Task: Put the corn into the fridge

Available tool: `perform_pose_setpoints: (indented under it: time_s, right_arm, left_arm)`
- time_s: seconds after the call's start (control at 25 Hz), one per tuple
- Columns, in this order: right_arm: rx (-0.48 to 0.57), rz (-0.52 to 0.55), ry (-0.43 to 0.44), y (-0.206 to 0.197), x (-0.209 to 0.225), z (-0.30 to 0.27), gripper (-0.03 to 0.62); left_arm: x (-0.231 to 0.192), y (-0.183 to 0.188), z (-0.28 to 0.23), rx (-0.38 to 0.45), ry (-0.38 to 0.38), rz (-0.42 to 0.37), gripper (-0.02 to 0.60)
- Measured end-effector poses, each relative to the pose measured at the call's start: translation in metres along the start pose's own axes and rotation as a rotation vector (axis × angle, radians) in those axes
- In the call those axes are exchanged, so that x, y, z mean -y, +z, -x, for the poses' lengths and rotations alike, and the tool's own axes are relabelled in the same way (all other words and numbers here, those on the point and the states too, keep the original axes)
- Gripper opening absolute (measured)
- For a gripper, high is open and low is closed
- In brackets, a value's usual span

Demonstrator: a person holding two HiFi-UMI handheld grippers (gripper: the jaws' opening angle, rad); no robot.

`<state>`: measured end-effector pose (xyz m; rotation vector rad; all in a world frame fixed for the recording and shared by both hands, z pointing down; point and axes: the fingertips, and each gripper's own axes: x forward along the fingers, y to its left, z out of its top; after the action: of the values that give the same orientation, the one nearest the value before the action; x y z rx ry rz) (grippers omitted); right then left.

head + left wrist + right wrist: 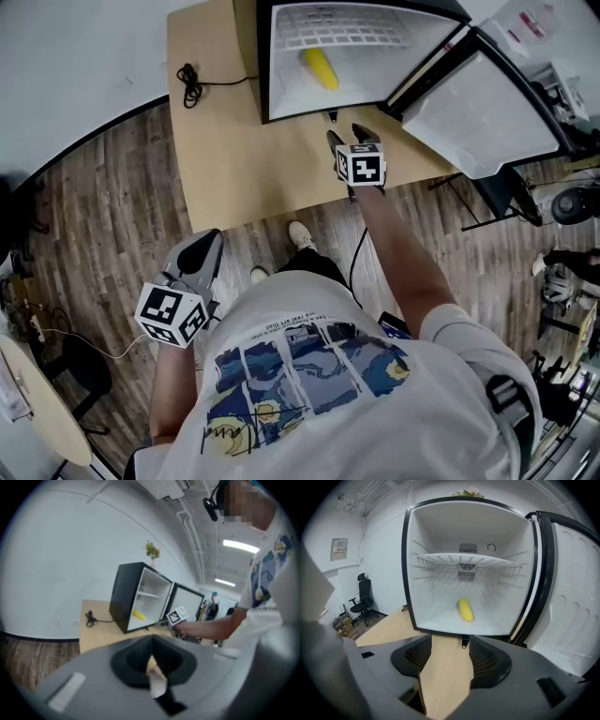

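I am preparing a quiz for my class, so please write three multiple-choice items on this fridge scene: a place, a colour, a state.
1. The corn lies: A) on the fridge floor, under the wire shelf; B) on the wire shelf; C) outside the fridge.
2. The fridge casing is: A) white; B) black; C) red.
3. The right gripper is: A) shut on the corn; B) shut, empty; C) open, empty.
Answers: 1 A, it shows below the shelf; 2 B, the left gripper view shows its dark side; 3 C, only the table shows between its jaws.
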<state>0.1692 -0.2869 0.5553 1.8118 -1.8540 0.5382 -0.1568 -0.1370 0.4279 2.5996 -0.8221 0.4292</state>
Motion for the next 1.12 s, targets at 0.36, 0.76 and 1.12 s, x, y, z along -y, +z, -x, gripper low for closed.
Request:
perform_pose_setpoints:
  time_s: [0.36,0.76,1.12]
  right_arm:
    - [0.043,-0.006,0.005,-0.013,-0.039,0.079,0.230]
    - [0.070,0.023,0.030,-0.036,-0.086,0.155,0.209]
    - [0.072,0.040,0.039,-0.048,-0.105,0.187,0.178]
  left_arm:
    - [0.006,-0.022,0.032,-0.004,-0.047,-0.028,0.009]
    - [0.012,-0.045,0.051,-0.018,-0.098,-0.063,0.009]
    - [0.020,-0.055,0.054,-0.007,-0.131,-0.064,0.009]
